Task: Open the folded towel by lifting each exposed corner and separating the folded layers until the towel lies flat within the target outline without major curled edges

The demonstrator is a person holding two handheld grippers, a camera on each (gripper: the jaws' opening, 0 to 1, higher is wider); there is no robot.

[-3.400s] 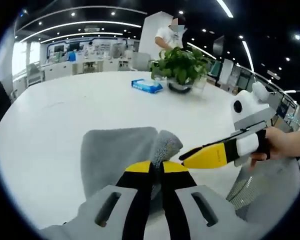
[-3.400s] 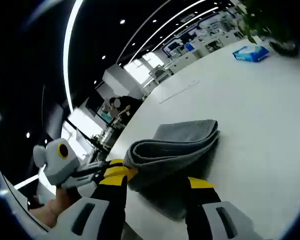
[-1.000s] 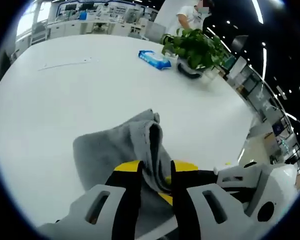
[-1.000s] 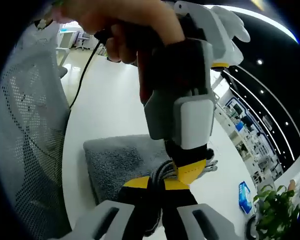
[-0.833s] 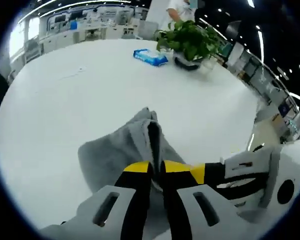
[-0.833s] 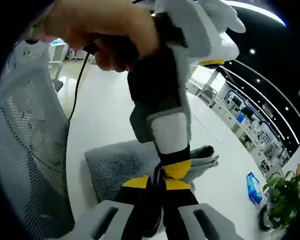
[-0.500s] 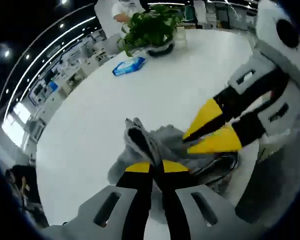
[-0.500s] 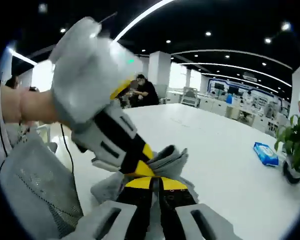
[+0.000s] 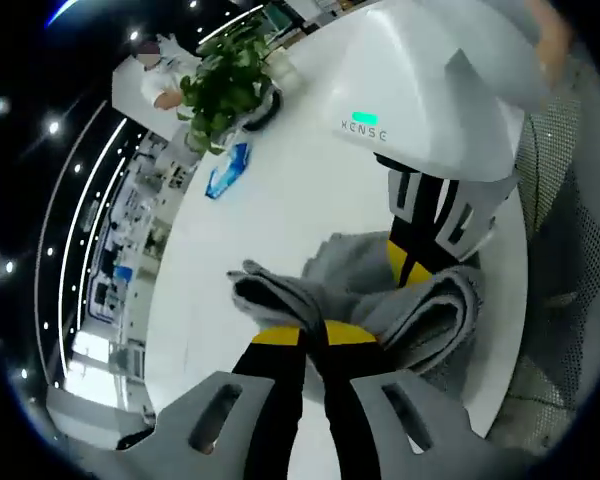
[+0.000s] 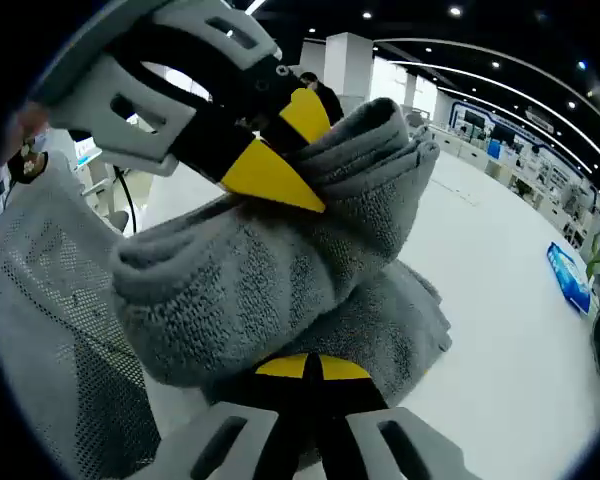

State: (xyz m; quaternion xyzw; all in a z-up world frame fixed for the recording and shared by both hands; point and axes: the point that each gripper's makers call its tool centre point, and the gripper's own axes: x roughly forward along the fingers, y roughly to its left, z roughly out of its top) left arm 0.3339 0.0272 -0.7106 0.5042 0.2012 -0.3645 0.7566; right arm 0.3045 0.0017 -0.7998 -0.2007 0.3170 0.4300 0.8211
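The grey towel (image 9: 405, 300) is bunched and held up over the white table (image 9: 280, 210) between both grippers. My left gripper (image 9: 315, 335) is shut on a folded layer at the bottom of the left gripper view. The right gripper (image 9: 412, 268) comes down from above in that view, its black and yellow jaws pressed into the cloth. In the right gripper view the towel (image 10: 270, 270) hangs thick and close to the lens. My right gripper (image 10: 305, 366) is shut on its lower layer, and the left gripper (image 10: 280, 150) is shut on the upper fold.
A potted plant (image 9: 225, 85) and a blue packet (image 9: 225, 170) stand on the far part of the table; the packet (image 10: 565, 265) also lies far right in the right gripper view. A mesh chair (image 10: 50, 330) is close by the table edge. A person (image 10: 325, 95) sits in the background.
Both grippers have risen with the towel, which now hangs bunched close to the right lens. The right gripper has swung in over the left one. Both views have rolled.
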